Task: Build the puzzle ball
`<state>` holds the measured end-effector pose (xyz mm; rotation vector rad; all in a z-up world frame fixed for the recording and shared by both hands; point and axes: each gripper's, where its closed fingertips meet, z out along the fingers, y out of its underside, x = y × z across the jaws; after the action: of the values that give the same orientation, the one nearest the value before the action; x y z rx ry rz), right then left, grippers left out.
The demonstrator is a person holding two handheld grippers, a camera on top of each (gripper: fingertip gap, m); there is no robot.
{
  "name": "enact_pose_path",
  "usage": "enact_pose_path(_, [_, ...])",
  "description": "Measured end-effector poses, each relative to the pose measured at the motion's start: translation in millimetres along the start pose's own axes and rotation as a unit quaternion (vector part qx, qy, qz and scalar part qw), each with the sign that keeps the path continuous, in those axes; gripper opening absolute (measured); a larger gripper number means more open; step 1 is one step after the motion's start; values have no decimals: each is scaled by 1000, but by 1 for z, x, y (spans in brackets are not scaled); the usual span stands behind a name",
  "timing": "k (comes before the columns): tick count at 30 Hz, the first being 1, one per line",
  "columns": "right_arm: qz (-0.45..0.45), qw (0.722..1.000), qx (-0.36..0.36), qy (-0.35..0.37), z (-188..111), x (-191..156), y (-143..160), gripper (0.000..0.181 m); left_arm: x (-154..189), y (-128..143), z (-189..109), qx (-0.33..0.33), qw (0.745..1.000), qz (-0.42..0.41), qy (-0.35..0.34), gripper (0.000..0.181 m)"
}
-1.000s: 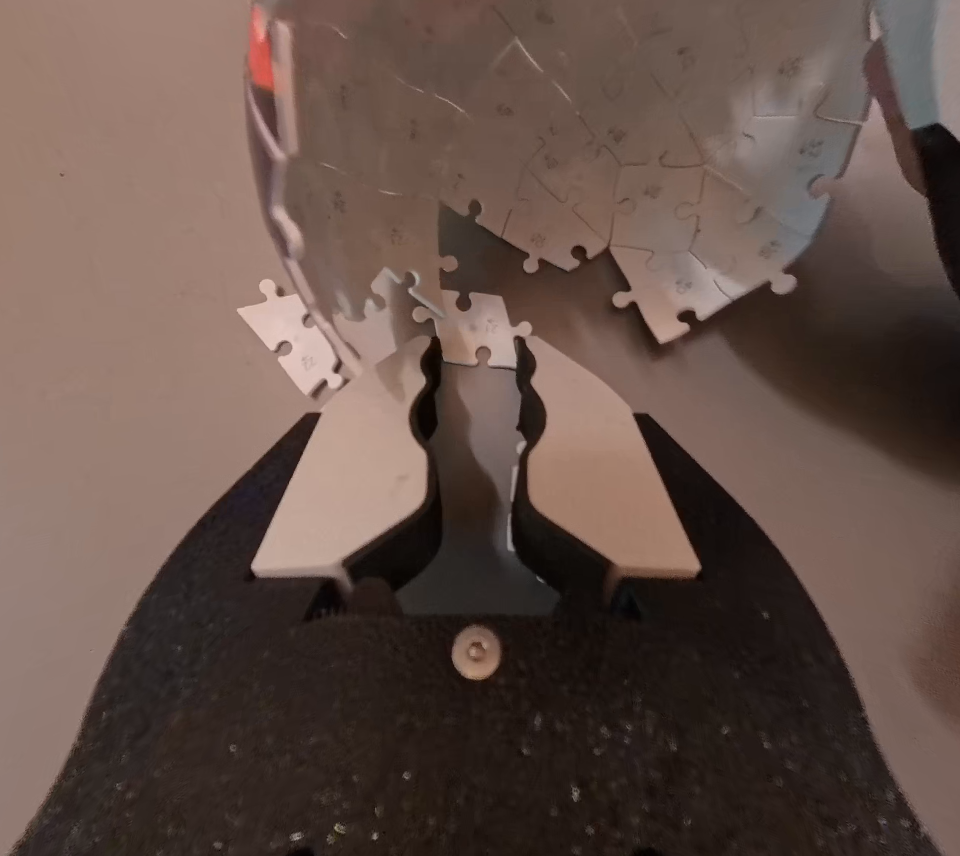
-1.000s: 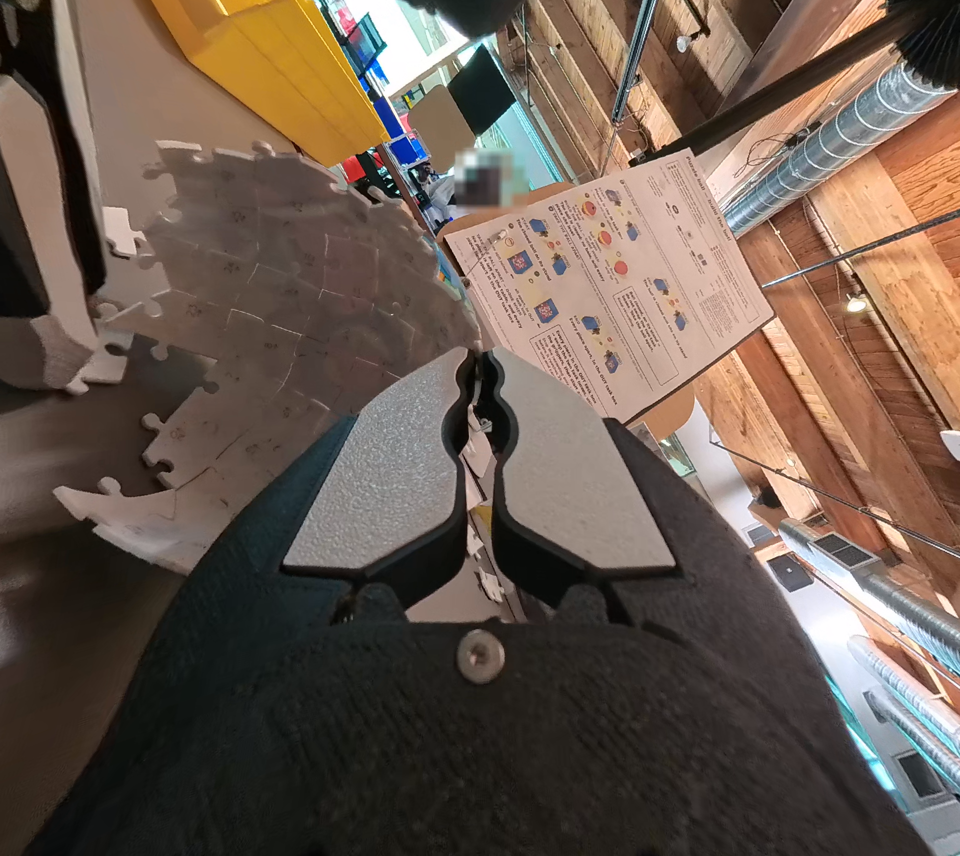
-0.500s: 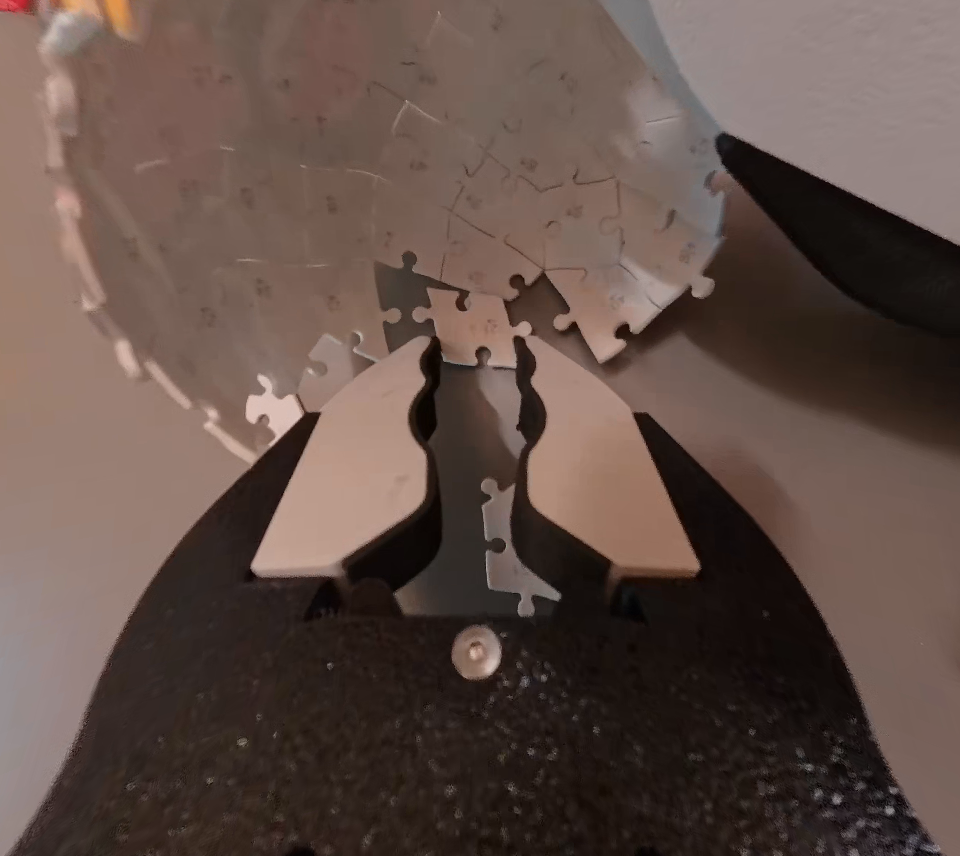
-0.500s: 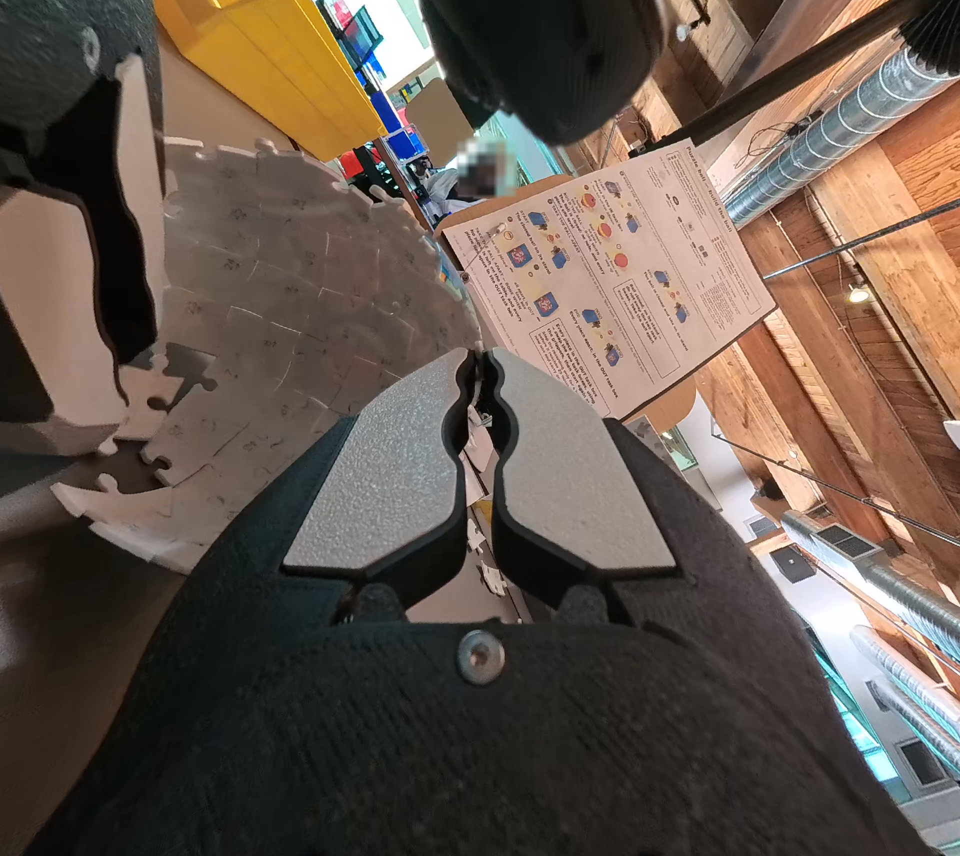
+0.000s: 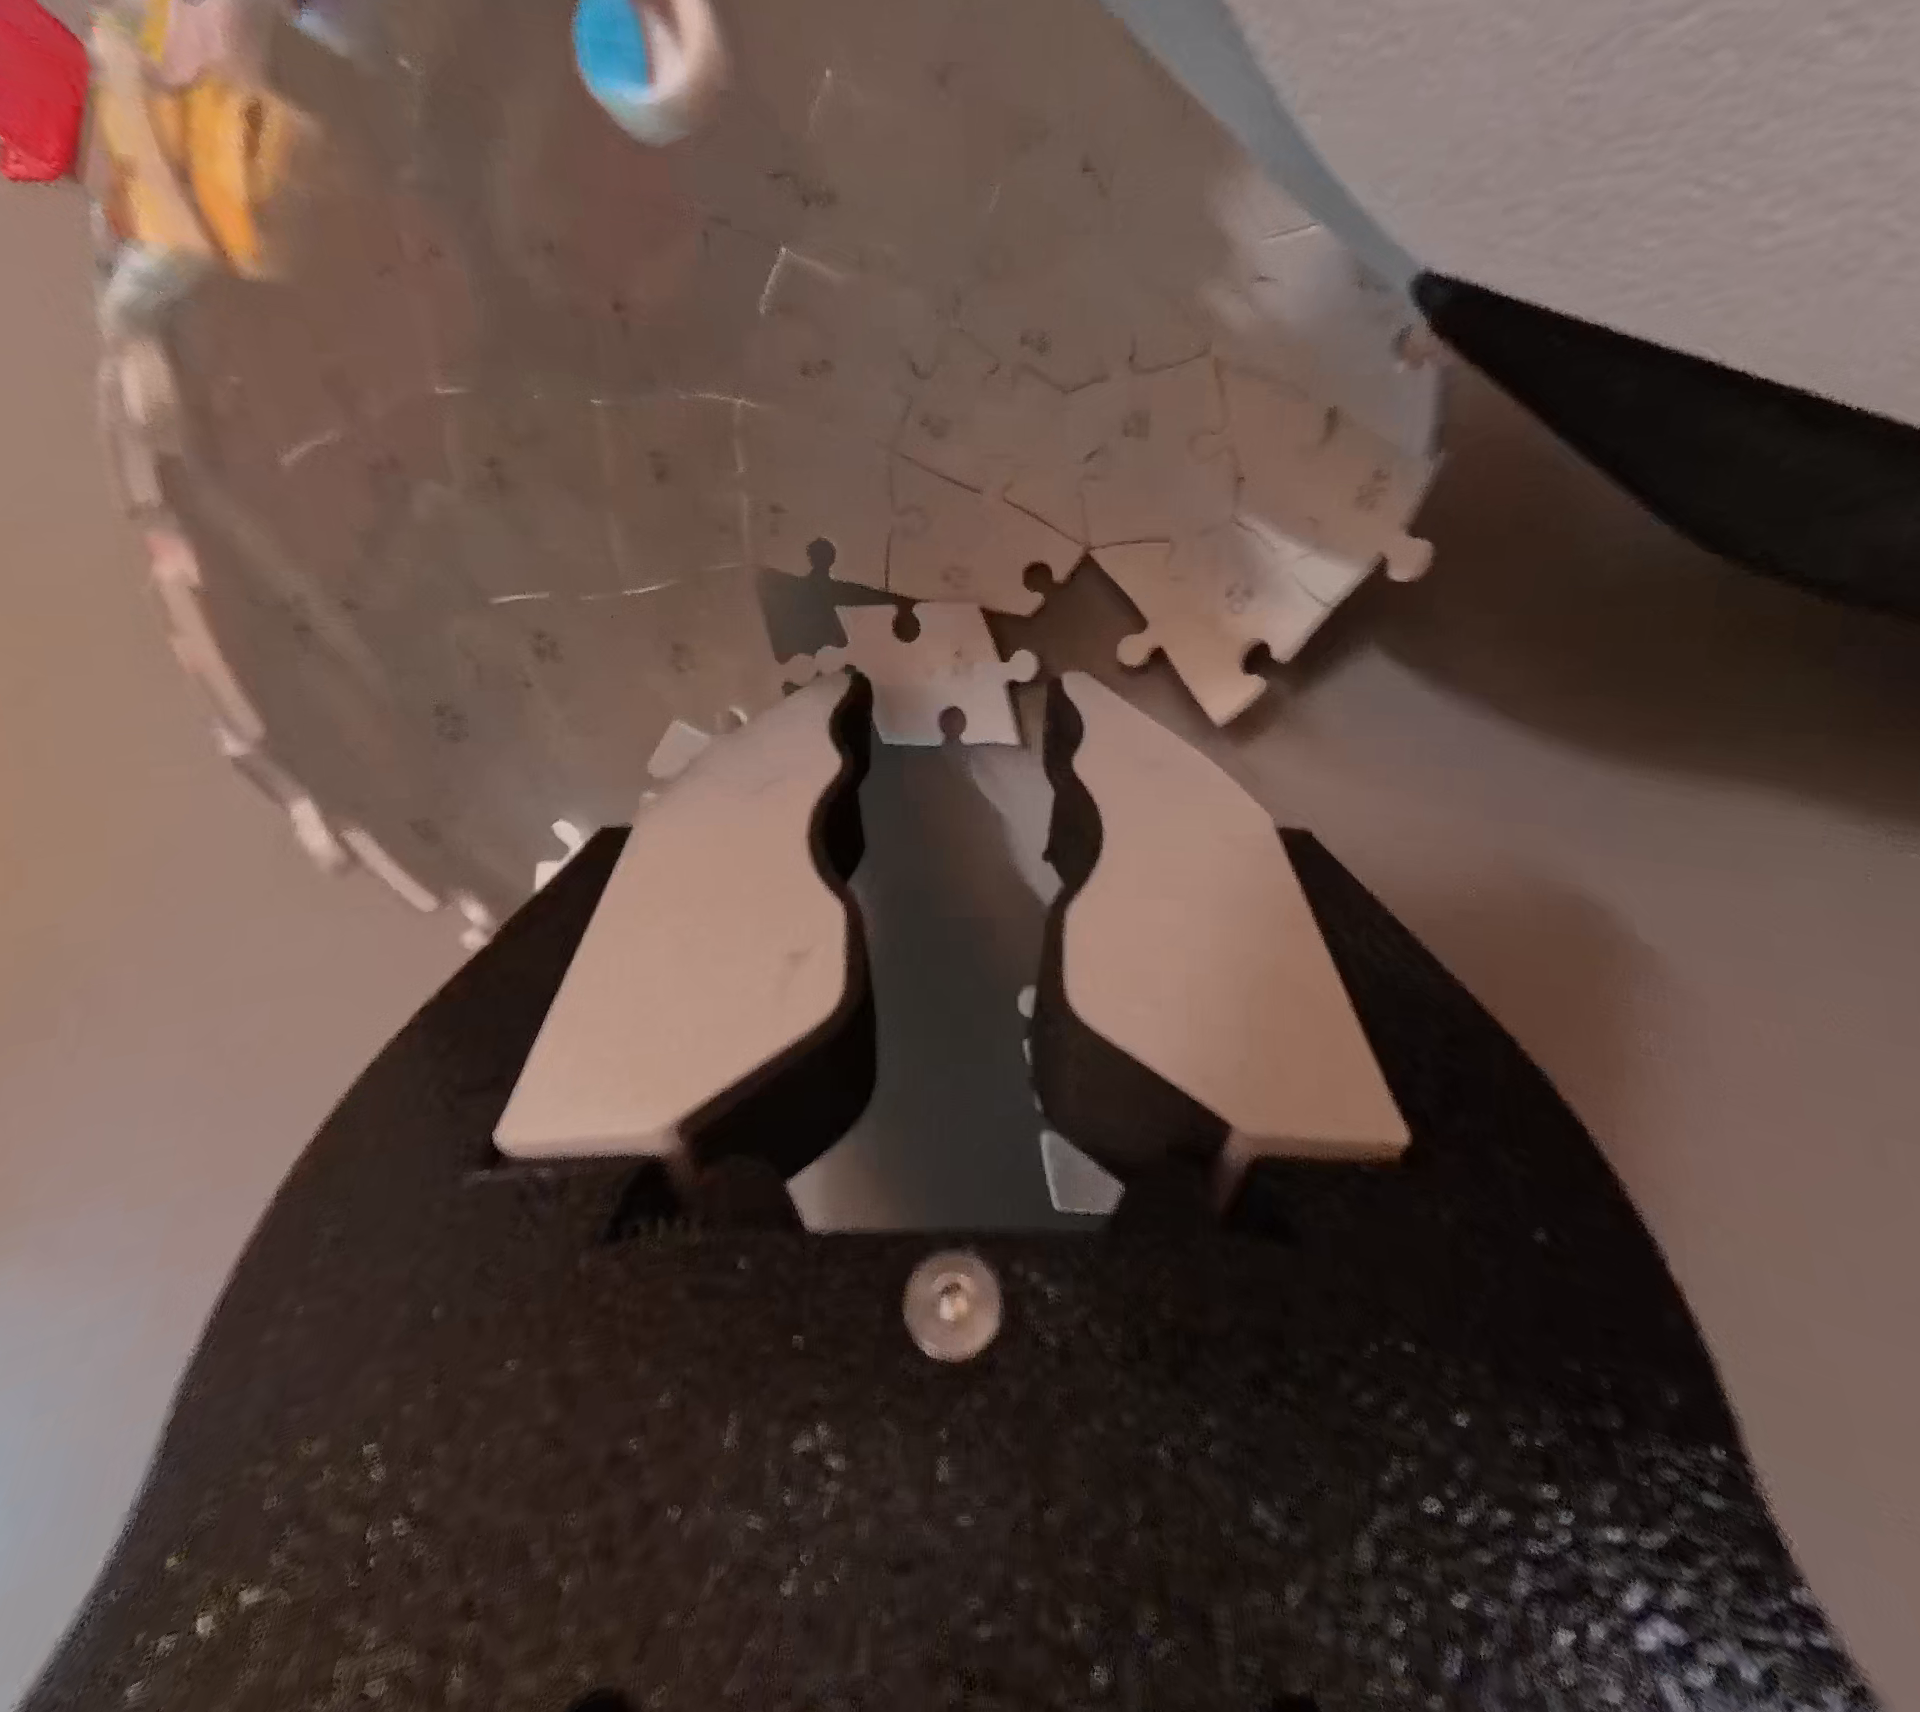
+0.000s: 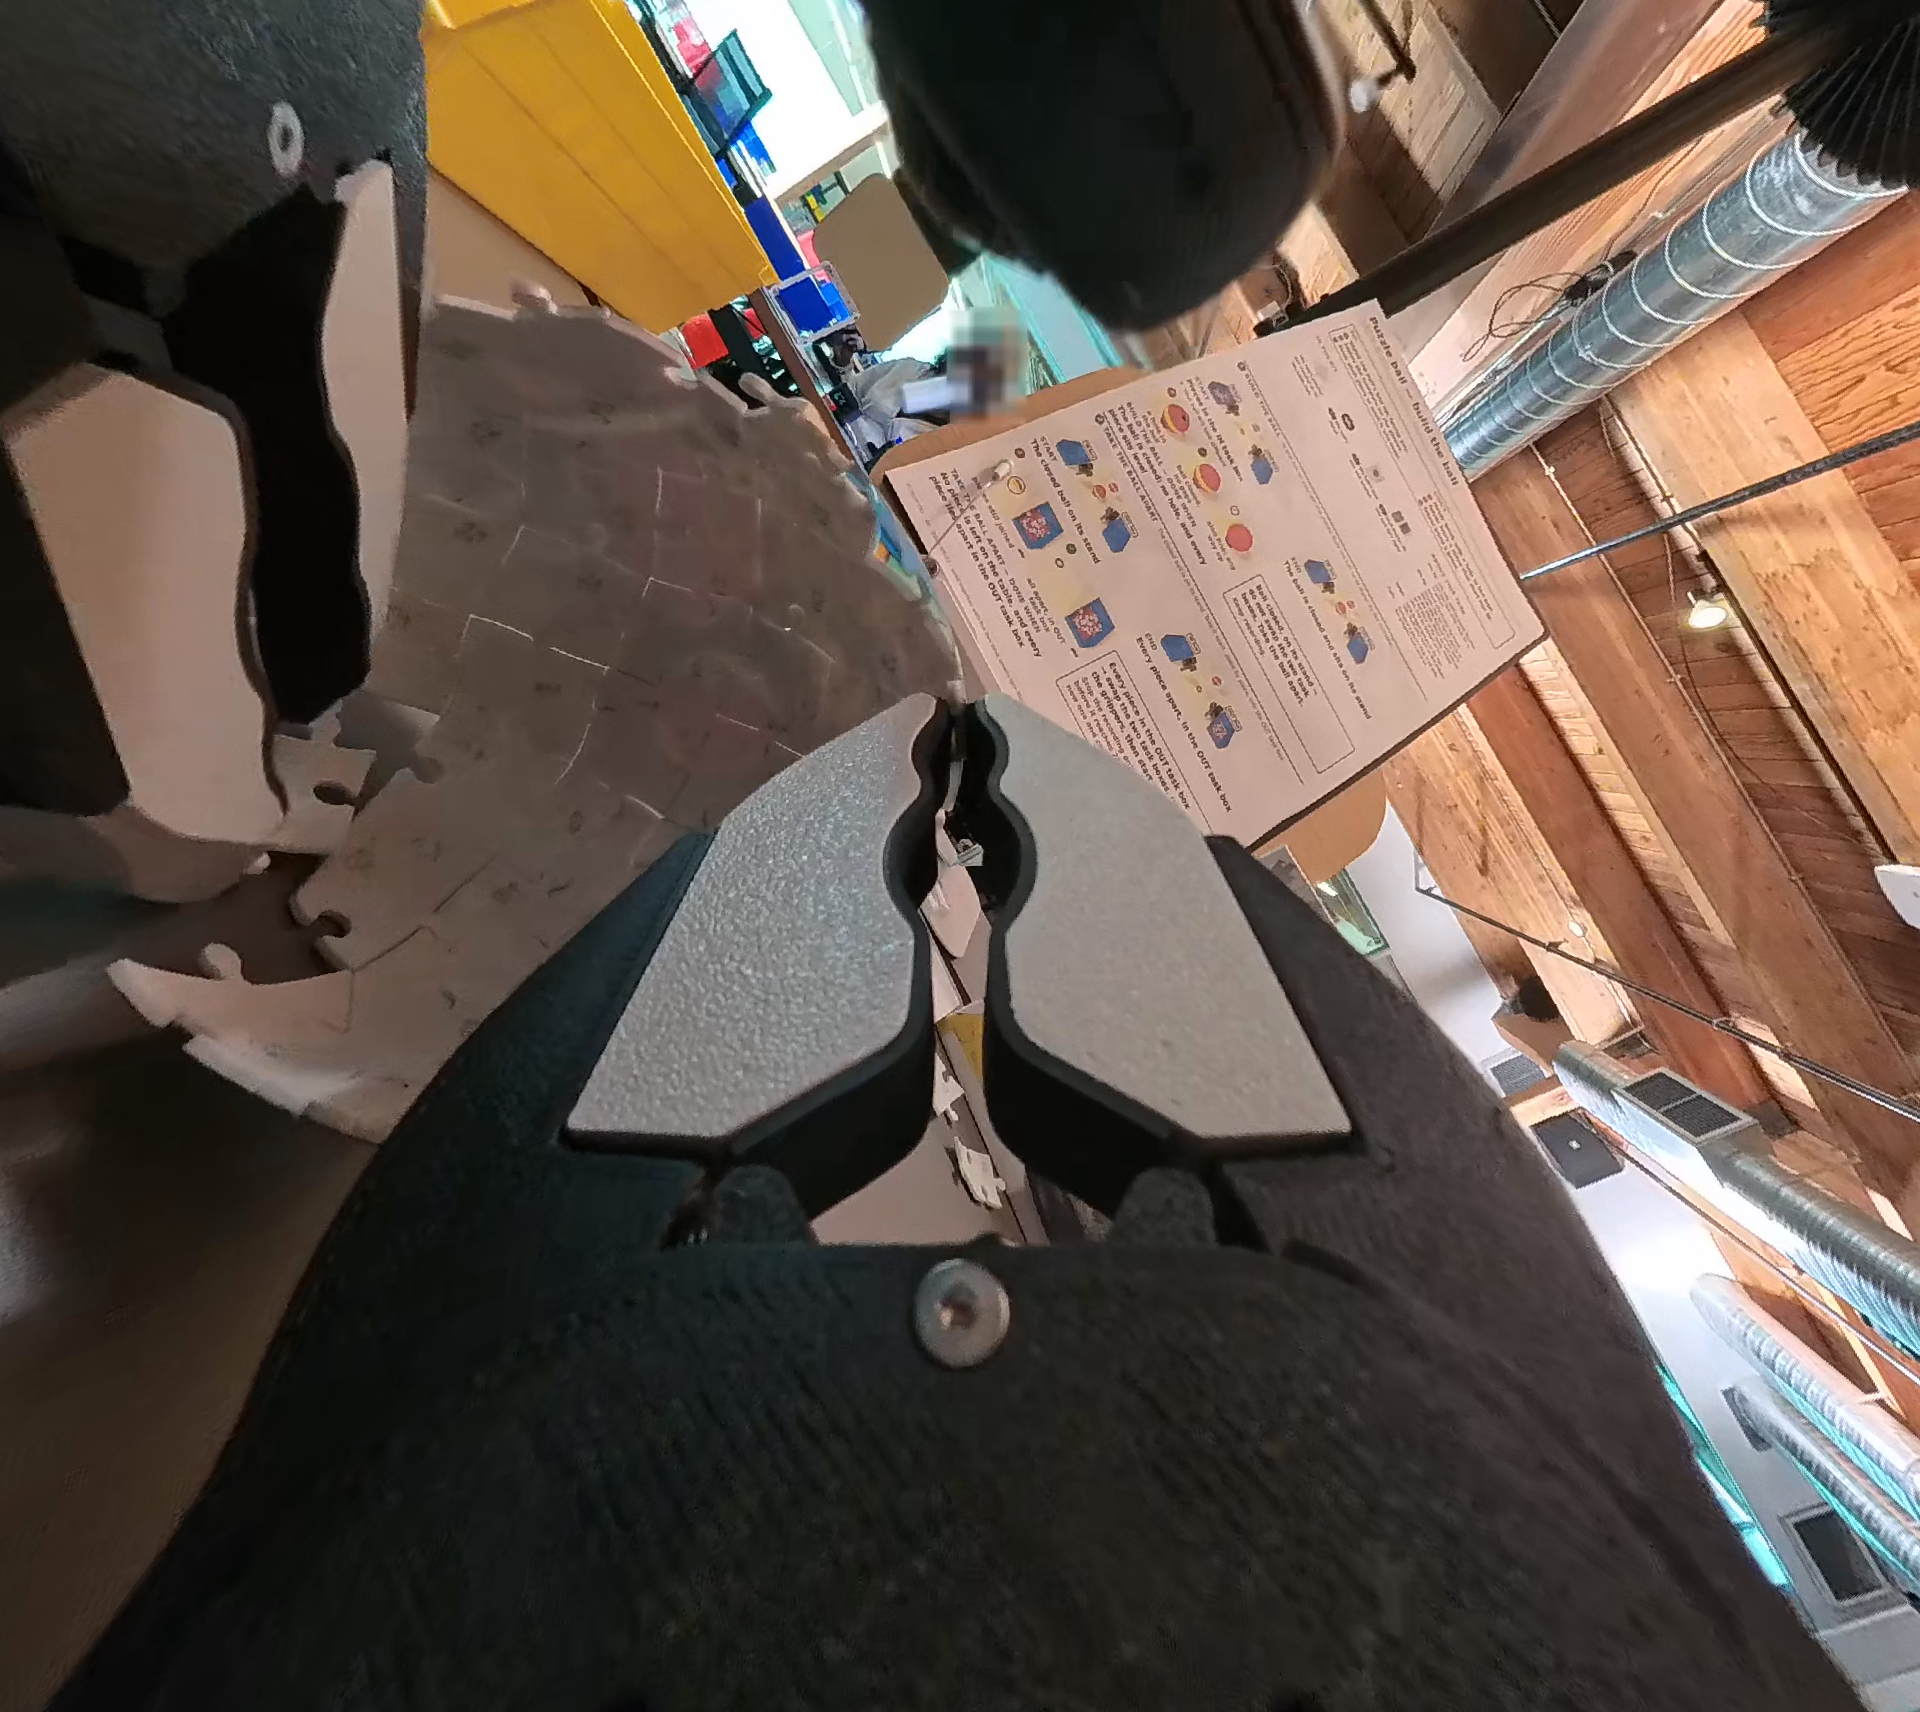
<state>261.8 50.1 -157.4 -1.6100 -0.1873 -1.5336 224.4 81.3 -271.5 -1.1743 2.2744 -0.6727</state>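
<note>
Two claws work at one half-built puzzle shell [image 5: 644,457], a curved bowl of grey piece-backs standing on edge on the desk [image 5: 1558,831], its knobbed lower rim ragged and open, with bare desk to the left and right of it. A notch [image 5: 805,613] in that rim gapes just left of the tips of the left claw [image 5: 951,696]. The shell's far, printed side shows only as a blurred blue and yellow patch at the top, and its left edge is smeared.

The left claw pinches a single piece [image 5: 951,675] between its tips, the piece touching the rim beside the notch. The right claw [image 6: 966,712] is nearly closed and grips the shell's upper edge; the contact itself is hidden. Behind it stand a printed sheet [image 6: 1216,582] and yellow bins [image 6: 561,135].
</note>
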Motion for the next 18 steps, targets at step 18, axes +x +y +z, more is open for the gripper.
enact_pose_path(18, [21, 1000, -7, 0, 0, 1, 4, 3, -11, -9, 8, 38, 996, -18, -84, 0])
